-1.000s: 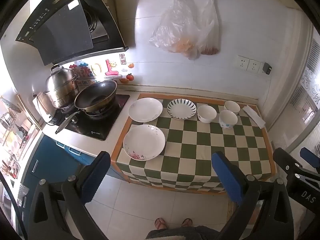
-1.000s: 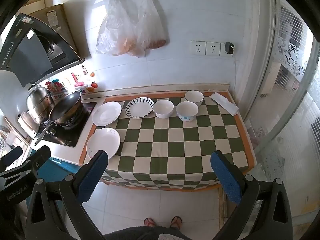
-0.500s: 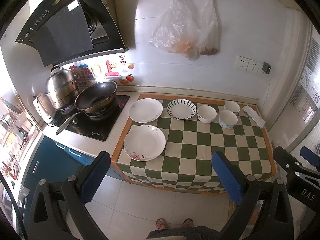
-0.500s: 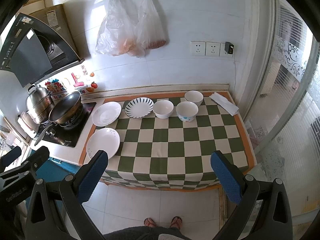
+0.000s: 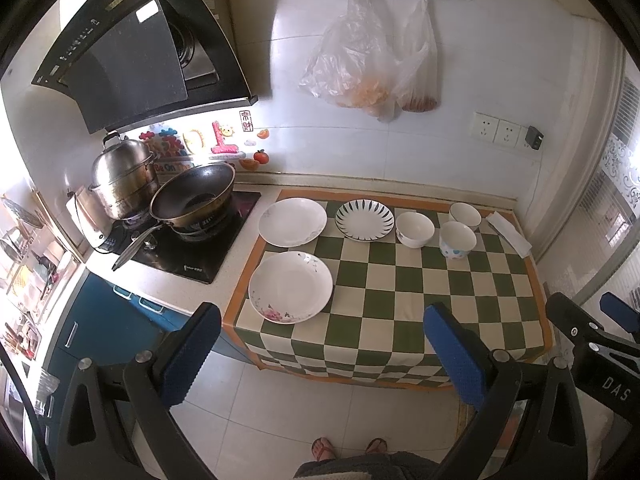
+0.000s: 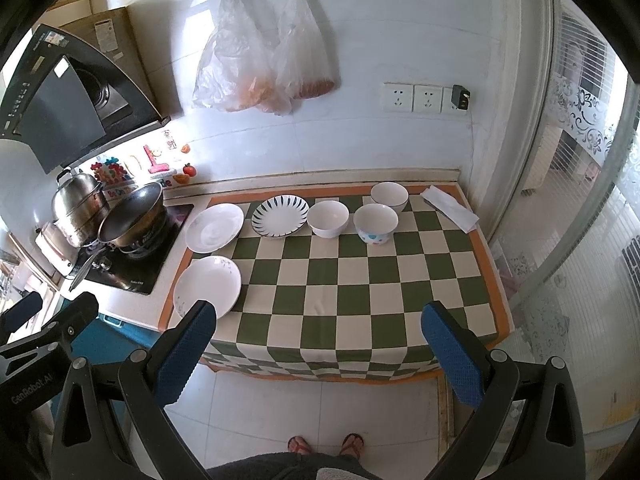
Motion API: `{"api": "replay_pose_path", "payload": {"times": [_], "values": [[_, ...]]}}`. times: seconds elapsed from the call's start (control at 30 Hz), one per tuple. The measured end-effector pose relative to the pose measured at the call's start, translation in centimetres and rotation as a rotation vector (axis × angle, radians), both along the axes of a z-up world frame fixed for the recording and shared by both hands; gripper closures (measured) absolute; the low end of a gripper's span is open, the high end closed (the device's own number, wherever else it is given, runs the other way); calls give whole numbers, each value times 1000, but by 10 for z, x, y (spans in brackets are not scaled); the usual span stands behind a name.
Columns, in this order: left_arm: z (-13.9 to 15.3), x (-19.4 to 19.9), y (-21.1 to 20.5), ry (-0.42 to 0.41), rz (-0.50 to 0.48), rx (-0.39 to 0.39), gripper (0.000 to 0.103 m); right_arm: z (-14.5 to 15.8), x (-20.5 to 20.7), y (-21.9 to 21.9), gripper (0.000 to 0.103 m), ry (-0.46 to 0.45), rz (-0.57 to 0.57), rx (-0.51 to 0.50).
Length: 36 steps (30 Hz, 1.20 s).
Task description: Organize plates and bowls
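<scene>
Both grippers, left gripper (image 5: pixel 322 346) and right gripper (image 6: pixel 316 346), are spread wide, empty, held well back from the table (image 6: pixel 360 280).

Three plates lie flat along the left edge: the floral plate (image 5: pixel 291 286) at the front, the white plate (image 5: pixel 292 222) and striped plate (image 5: pixel 364 220) at the back. Three bowls (image 5: pixel 415 229) stand upright, mouths up, by the back right corner.

Being round, none has a long axis. Judged best: pinch a rim squarely, lift level, stack like on like.
</scene>
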<state>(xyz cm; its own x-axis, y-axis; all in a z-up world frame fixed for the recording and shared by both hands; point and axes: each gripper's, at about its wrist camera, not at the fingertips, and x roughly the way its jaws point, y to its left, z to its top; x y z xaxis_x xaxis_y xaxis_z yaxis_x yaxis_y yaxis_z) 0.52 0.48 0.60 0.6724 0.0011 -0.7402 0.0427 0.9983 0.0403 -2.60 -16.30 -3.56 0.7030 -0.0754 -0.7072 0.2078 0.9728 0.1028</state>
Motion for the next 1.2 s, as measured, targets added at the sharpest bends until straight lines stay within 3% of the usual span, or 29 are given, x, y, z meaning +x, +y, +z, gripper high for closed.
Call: {"api": "replay_pose_path", "payload": {"times": [1.2], "values": [[14,10,5,-13,6,4,0,0,2,-4,0,-2,1,11]]}}
